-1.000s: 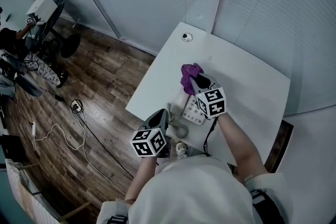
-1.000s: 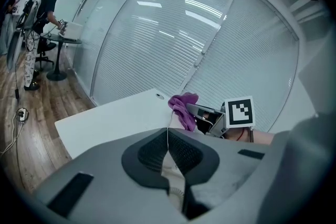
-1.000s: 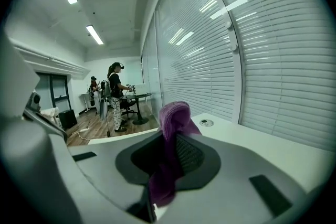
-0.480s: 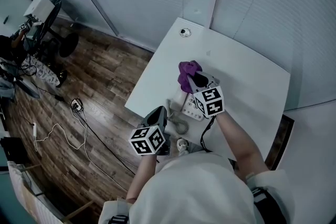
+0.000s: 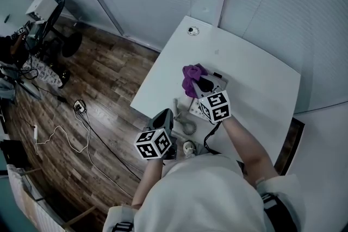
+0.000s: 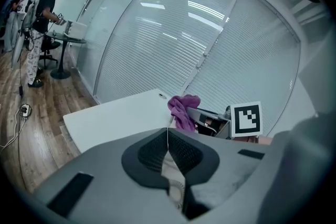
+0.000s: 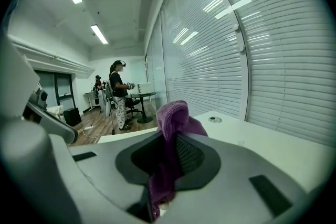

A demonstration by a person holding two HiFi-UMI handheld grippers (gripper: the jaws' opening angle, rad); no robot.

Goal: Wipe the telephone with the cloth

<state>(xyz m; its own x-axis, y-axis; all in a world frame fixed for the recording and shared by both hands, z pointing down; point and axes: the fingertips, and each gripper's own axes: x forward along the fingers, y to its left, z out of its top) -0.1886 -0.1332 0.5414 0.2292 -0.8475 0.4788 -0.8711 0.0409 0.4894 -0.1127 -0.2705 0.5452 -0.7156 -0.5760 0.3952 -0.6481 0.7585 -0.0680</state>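
The white telephone (image 5: 196, 111) lies near the front of the white table (image 5: 255, 84), largely hidden under my right gripper (image 5: 200, 83). Its coiled cord (image 5: 188, 127) trails toward the table's near edge. The right gripper is shut on the purple cloth (image 5: 191, 75), which bunches up beyond its tips over the telephone's far end. In the right gripper view the cloth (image 7: 169, 128) hangs between the jaws of the right gripper (image 7: 168, 139). My left gripper (image 5: 165, 116) hovers at the table's near-left edge beside the cord; its jaws (image 6: 167, 135) are shut with nothing between them.
A round cable grommet (image 5: 191, 31) sits at the table's far corner. Blinds and glass walls back the table. Wooden floor with cables (image 5: 81, 133) lies to the left. A person (image 7: 118, 93) stands at a distant desk (image 7: 140, 96).
My right gripper has slid the purple cloth a little farther and leftward over the telephone. The left gripper has hardly moved.
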